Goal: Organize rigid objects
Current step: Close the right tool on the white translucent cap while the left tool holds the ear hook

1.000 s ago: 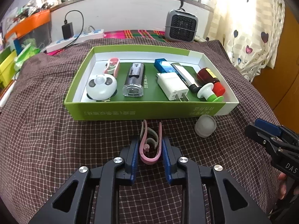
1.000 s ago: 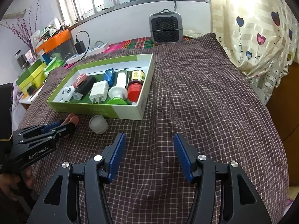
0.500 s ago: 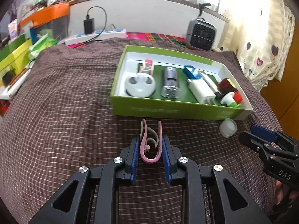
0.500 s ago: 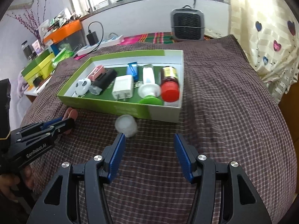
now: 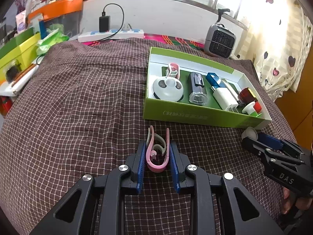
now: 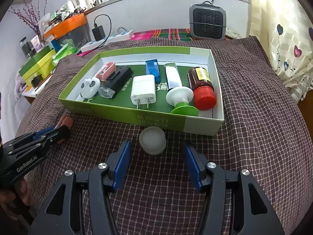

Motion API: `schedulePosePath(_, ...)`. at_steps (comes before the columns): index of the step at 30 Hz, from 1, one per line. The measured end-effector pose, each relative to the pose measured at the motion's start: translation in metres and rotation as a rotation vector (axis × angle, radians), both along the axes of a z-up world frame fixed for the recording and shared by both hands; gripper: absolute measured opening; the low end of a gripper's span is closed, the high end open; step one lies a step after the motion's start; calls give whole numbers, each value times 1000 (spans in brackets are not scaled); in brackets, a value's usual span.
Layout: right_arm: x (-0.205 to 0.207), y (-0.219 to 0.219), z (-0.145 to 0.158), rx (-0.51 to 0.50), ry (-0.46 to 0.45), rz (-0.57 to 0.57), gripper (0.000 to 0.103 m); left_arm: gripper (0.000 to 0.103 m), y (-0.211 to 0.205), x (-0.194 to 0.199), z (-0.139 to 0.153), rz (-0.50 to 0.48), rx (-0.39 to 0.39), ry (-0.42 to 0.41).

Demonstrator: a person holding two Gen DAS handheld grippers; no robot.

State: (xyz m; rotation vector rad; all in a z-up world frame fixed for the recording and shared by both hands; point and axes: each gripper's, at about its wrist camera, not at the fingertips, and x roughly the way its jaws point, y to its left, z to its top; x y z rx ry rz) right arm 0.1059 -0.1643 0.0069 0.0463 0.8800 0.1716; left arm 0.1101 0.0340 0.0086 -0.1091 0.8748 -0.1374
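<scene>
My left gripper (image 5: 157, 148) is shut on a pink and grey clip (image 5: 156, 163), held just above the checked cloth in front of the green box (image 5: 195, 115). From the right wrist view, that left gripper (image 6: 58, 130) shows at the left with the clip (image 6: 65, 120) at its tip. My right gripper (image 6: 156, 146) is open. A frosted white cap (image 6: 153, 141) stands on the cloth between its fingertips, untouched, against the green box's (image 6: 117, 111) front wall. The box holds a white charger (image 6: 143, 89), a red-capped brown bottle (image 6: 201, 84), a black lamp and several other items.
A grey heater (image 6: 207, 21) and a white power strip (image 5: 111, 35) sit behind the box. Yellow-green boxes (image 5: 17, 52) and an orange bin (image 6: 66, 27) stand off the cloth's left edge. A curtain (image 6: 289, 49) hangs at the right. Open cloth lies left of the box.
The left gripper has carried the clip leftward, so the box now lies to its right. The right gripper has moved left to the frosted cap, which now sits between its fingertips.
</scene>
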Motion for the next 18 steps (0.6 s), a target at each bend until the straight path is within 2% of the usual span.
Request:
schedulePosePath(13, 5, 10, -2, -56, -11, -46, 55, 22, 2, 0, 0, -3, -18, 0)
schedulePosePath(18, 4, 8, -1, -68, -13, -72, 45, 22, 2, 0, 0, -3, -18, 0)
